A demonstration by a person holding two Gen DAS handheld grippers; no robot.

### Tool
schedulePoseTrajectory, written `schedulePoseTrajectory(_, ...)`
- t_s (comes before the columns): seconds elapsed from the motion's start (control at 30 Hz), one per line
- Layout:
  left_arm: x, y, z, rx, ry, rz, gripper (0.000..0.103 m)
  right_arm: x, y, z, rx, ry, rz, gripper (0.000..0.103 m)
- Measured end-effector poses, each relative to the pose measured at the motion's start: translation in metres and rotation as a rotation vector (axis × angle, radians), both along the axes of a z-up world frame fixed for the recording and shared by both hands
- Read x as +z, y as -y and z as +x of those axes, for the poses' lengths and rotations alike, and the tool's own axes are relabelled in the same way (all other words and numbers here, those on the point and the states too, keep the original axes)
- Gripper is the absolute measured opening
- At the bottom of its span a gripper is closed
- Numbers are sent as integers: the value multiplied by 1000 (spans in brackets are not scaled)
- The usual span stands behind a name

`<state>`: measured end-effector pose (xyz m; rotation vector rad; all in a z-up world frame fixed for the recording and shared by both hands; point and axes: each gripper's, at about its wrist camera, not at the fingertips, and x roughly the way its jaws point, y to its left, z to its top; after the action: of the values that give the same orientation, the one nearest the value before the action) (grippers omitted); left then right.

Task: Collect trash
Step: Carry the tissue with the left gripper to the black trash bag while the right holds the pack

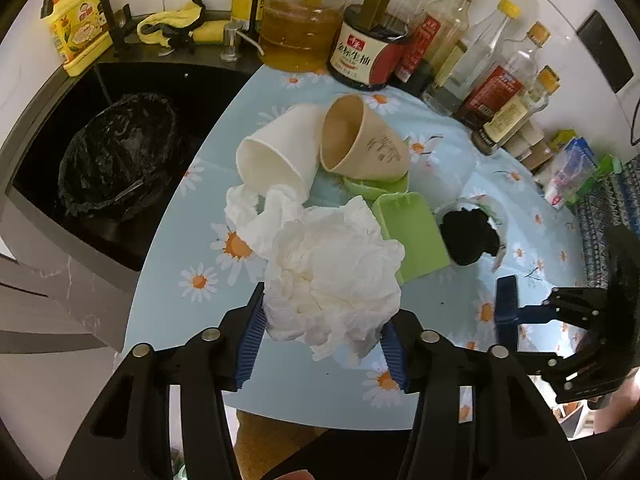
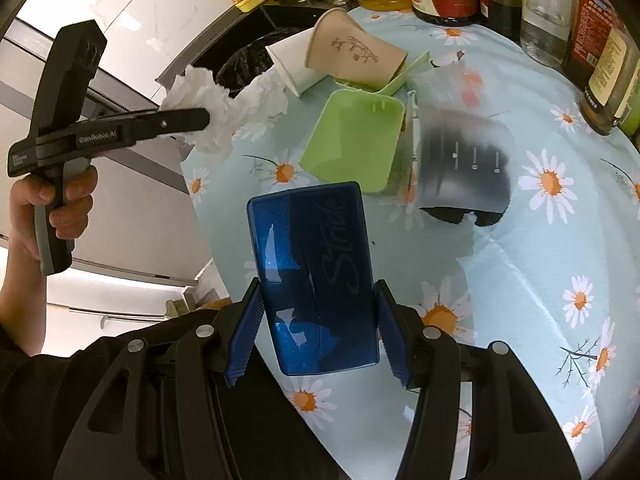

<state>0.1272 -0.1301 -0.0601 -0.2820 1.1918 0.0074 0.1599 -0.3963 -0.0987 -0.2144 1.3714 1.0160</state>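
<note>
Over the table edge | left gripper [image 1: 322, 334] squeezes crumpled white tissue [image 1: 332, 276] | black-lined bin [image 1: 116, 160] sits far left | right gripper [image 2: 318, 328] clamps shiny blue gum pack [image 2: 316, 276]

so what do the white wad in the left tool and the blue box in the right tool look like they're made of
White wad: thin tissue or paper towel, matte, heavily crumpled with soft folds, held in the left tool.
Blue box: probably glossy coated card or plastic, metallic blue; it shows sharp reflections and "Stride" lettering, held in the right tool.

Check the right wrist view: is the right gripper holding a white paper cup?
No: the right gripper clamps a flat blue Stride gum pack.
</note>
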Motion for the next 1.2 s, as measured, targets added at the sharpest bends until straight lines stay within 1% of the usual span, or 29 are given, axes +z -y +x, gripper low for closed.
schedulePoseTrajectory(0.03, 1, 1, 0, -5, 5, 2, 55, 0, 0, 0, 1, 0, -1, 55)
schedulePoseTrajectory(0.1, 0, 2, 2, -7, 4, 12, 55, -2, 1, 1, -2, -4, -1, 55)
schedulePoseTrajectory(0.2, -4, 5, 2, -23, -10, 2, 55, -4, 2, 2, -9, -5, -4, 55)
schedulePoseTrajectory(0.33, -10, 11, 4, -54, -25, 13, 55, -5, 3, 2, -14, -9, -7, 55)
schedulePoseTrajectory(0.43, -12, 11, 3, -55, -24, 11, 52, -6, 3, 1, -11, -13, -8, 55)
schedulePoseTrajectory(0.47, -12, 10, 3, -54, -24, 11, 50, -6, 3, 2, -11, -12, -9, 55)
schedulePoseTrajectory(0.53, -12, 9, 4, -49, -22, 17, 50, -6, 3, 2, -9, -14, -5, 55)
schedulePoseTrajectory(0.57, -12, 8, 4, -45, -22, 18, 47, -6, 2, 2, -9, -13, -5, 55)
schedulePoseTrajectory(0.7, -9, 4, 4, -45, -23, 23, 44, -6, -1, 4, -11, -10, -7, 55)
schedulePoseTrajectory(0.8, -4, 0, 3, -44, -16, 22, 44, -4, -4, 5, -12, -8, -4, 55)
schedulePoseTrajectory(1.03, 1, -24, 1, -50, 4, 5, 43, 4, -29, 2, -13, 3, -7, 55)
schedulePoseTrajectory(1.2, 1, -51, 2, -81, 16, -19, 43, 8, -62, 3, -31, 16, -35, 55)
